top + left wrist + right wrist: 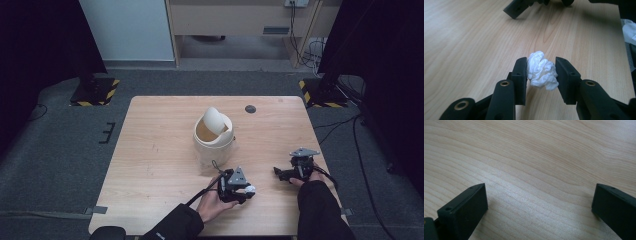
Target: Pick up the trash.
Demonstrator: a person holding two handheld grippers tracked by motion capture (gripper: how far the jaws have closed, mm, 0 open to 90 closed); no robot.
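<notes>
Jaws of the left gripper (pixel 541 75) press on both sides of a crumpled white tissue (pixel 541 71), which sits between the pads just above the table (pixel 461 45); in the high view the same gripper (pixel 246 192) shows low over the near edge with the white wad at its tip. Right gripper (pixel 283 173) rests near the table's right side, jaws wide apart with nothing but bare wood between them. Bin (pixel 214 137) stands at mid-table, just beyond the left gripper, its swing lid (pixel 216 121) tilted so the mouth looks partly uncovered. Step in hand, as I judge it: the pick is made and the carry is due. Next move calls for lifting the tissue, bringing it over the lid gap and parting the jaws only once it is above the opening
</notes>
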